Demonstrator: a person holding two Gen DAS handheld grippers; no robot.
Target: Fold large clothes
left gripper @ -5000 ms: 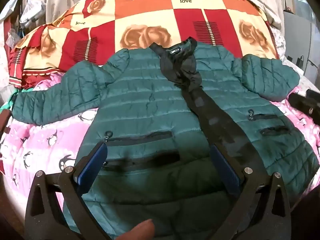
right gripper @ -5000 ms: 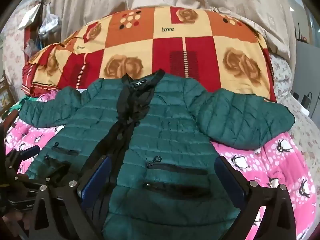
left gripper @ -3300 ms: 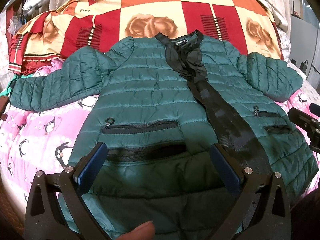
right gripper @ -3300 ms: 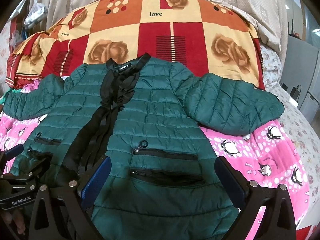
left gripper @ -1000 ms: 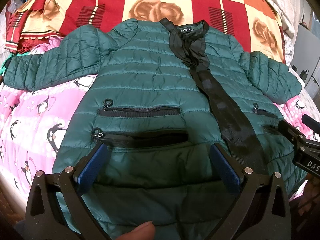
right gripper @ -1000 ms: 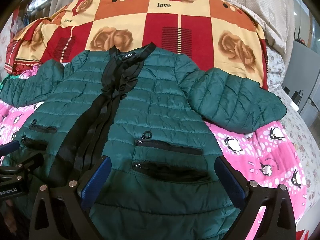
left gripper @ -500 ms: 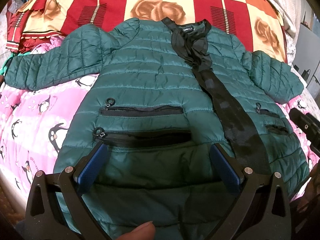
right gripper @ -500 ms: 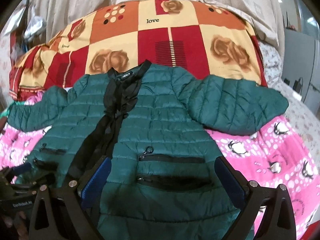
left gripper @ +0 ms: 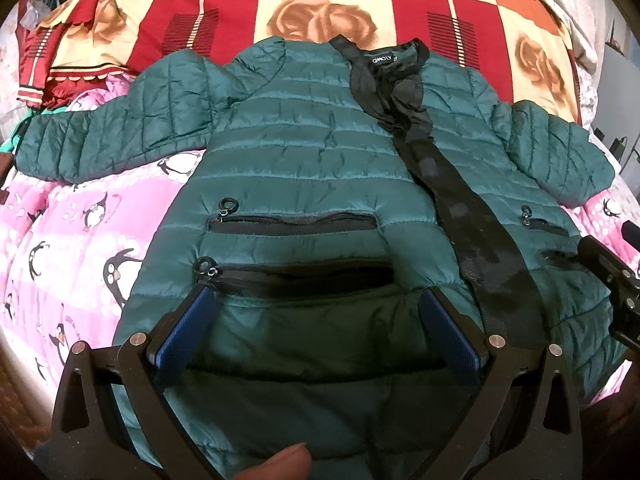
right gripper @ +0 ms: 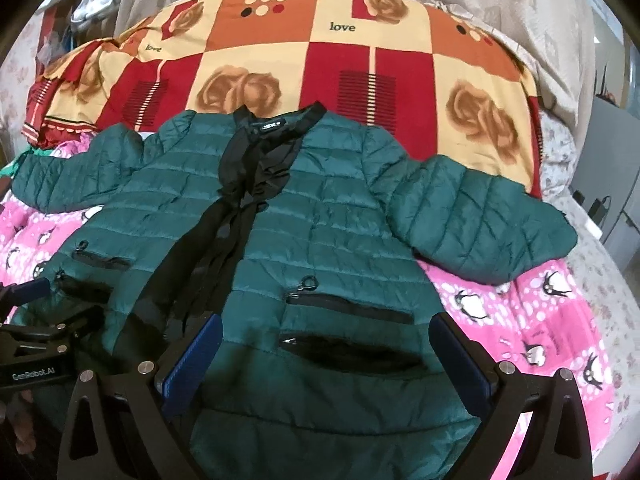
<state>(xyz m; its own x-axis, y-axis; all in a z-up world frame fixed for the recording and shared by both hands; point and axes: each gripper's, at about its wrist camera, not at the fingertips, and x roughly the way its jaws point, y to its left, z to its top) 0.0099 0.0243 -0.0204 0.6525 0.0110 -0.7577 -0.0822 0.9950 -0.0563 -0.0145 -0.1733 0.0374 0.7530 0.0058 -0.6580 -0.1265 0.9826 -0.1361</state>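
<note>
Plainly, one green jacket (left gripper: 304, 160) lies flat; left tool (left gripper: 316, 332) and right tool (right gripper: 326, 360) both gape.

Left claw (left gripper: 316, 332) wide open, fingers level, side by side with right claw (right gripper: 326, 356), also wide open. Fingertip (left gripper: 280, 462) visible behind left claw.

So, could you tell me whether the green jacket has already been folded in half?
No, the green jacket lies flat and open on the bed, both sleeves spread out to the sides.
</note>
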